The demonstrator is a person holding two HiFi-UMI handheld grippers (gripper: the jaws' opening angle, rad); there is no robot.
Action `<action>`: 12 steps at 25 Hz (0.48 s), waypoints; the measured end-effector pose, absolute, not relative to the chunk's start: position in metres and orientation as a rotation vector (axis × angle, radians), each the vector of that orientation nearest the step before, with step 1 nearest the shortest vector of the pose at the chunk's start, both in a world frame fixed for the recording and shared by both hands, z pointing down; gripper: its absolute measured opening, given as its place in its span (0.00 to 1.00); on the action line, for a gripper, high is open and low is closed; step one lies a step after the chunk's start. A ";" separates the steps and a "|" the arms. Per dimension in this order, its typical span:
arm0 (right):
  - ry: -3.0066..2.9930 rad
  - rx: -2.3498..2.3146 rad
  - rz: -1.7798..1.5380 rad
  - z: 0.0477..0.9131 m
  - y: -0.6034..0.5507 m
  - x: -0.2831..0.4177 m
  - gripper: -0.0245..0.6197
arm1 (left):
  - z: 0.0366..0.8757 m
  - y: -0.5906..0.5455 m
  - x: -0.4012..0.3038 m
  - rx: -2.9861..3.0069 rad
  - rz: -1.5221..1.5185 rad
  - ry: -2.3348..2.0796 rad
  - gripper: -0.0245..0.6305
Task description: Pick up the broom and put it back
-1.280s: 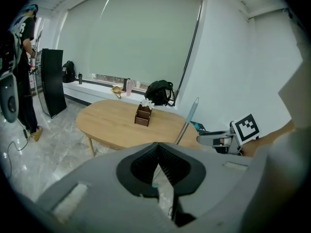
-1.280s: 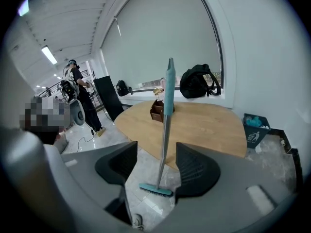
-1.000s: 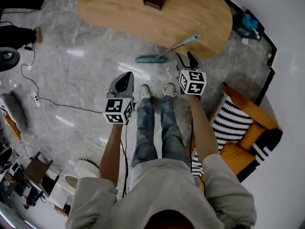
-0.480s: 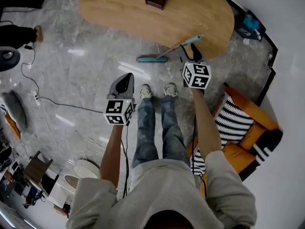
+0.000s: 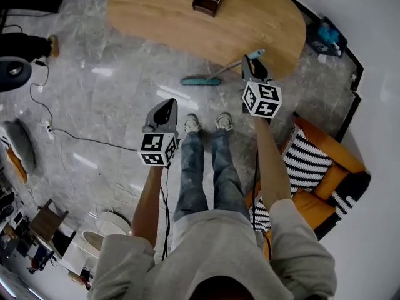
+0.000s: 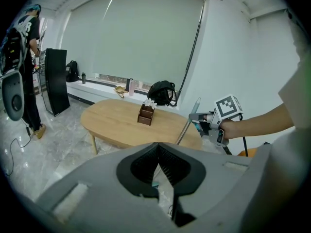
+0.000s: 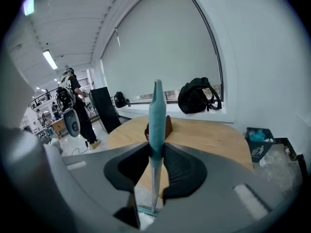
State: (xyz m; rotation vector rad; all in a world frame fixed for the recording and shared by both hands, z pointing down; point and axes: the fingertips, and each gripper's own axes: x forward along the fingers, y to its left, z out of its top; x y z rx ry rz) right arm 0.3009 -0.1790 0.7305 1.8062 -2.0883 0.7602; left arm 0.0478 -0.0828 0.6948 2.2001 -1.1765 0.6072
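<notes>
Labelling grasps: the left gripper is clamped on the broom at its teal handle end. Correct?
No, wrong side. The right gripper is clamped on the broom at its teal handle end. Its jaws have just closed onto it, as the right gripper view shows. The left gripper is shut with nothing between its jaws.

Materials / finish
Glossy marble-look stone floor (image 5: 94, 86); matt light wood surface (image 5: 156, 11); broom (image 7: 156, 113) smooth teal plastic grip, pale metal-look shaft; right gripper (image 7: 156, 148) matt grey plastic, ribbed black pads (image 7: 179, 169).
</notes>
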 end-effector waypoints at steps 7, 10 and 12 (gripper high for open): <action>-2.171 1.683 0.724 0.711 -0.152 0.269 0.18 | 0.676 -0.076 0.044 2.206 0.587 -1.206 0.04; -2.210 1.624 0.667 0.697 -0.146 0.253 0.18 | 0.666 -0.078 0.042 2.214 0.566 -1.234 0.04; -2.231 1.594 0.629 0.686 -0.143 0.244 0.18 | 0.657 -0.079 0.040 2.220 0.550 -1.257 0.04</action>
